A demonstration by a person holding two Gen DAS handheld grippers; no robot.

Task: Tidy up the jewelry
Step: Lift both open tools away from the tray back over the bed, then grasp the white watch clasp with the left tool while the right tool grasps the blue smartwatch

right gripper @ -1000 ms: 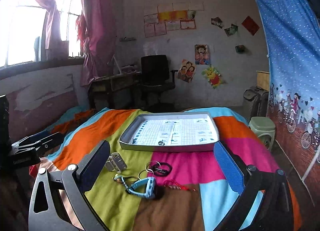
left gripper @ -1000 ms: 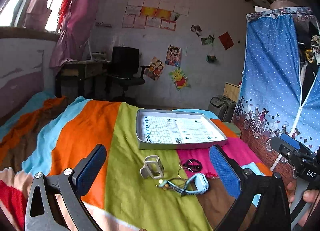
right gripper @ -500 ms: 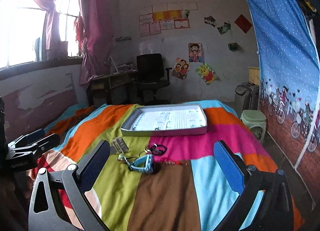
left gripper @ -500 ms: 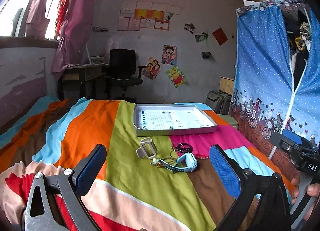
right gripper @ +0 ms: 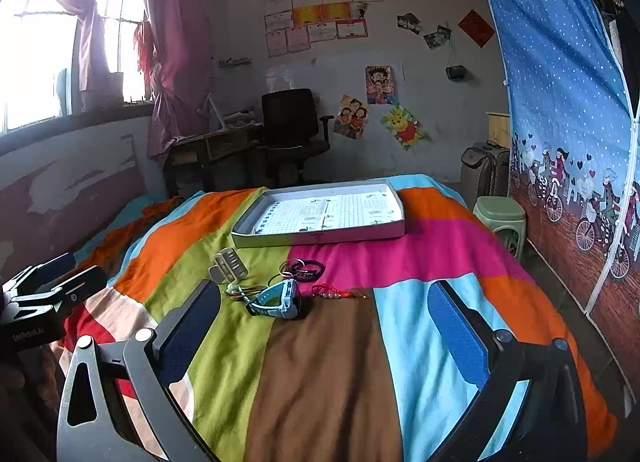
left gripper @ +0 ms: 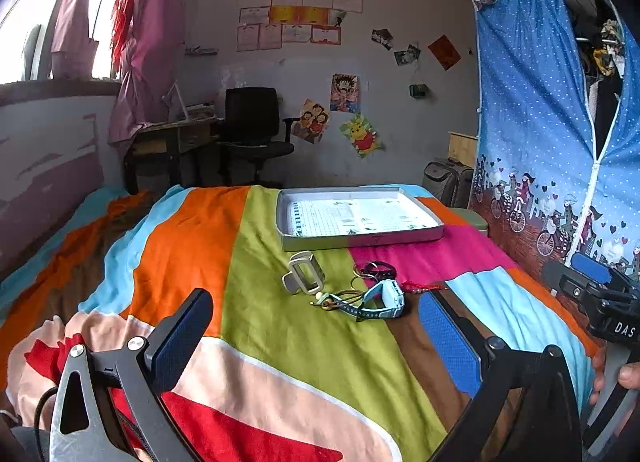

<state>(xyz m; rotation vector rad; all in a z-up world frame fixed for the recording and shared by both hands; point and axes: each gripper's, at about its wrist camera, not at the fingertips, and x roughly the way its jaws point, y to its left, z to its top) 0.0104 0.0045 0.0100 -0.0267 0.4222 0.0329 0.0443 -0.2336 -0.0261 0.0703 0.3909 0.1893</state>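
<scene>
**Both grippers spread and unloaded; jewelry heaped loose on the bedspread, short of the tray**

Status: my left gripper (left gripper: 308,326) and right gripper (right gripper: 324,314) both hang above the striped bedspread (right gripper: 328,382) with jaws wide apart, carrying nothing. The jewelry sits in a small cluster just in front of the shallow tray (left gripper: 360,240), outside it: a blue watch (left gripper: 384,300), a pale hair clip (left gripper: 303,278), dark rings (left gripper: 374,272) and a red beaded bracelet (right gripper: 338,294).

Risks, in my judgement:
- The watch strap touches a thin cord; lifting one may drag the other.
- Soft fabric gives under a closing jaw, so a pinch could gather cloth with the bracelet.
- The rings lie flat and overlapped; jaws may slide off.

Not determinable: how many rings there are, what the cord joins to, whether anything small already lies in the tray against its printed lining.
</scene>
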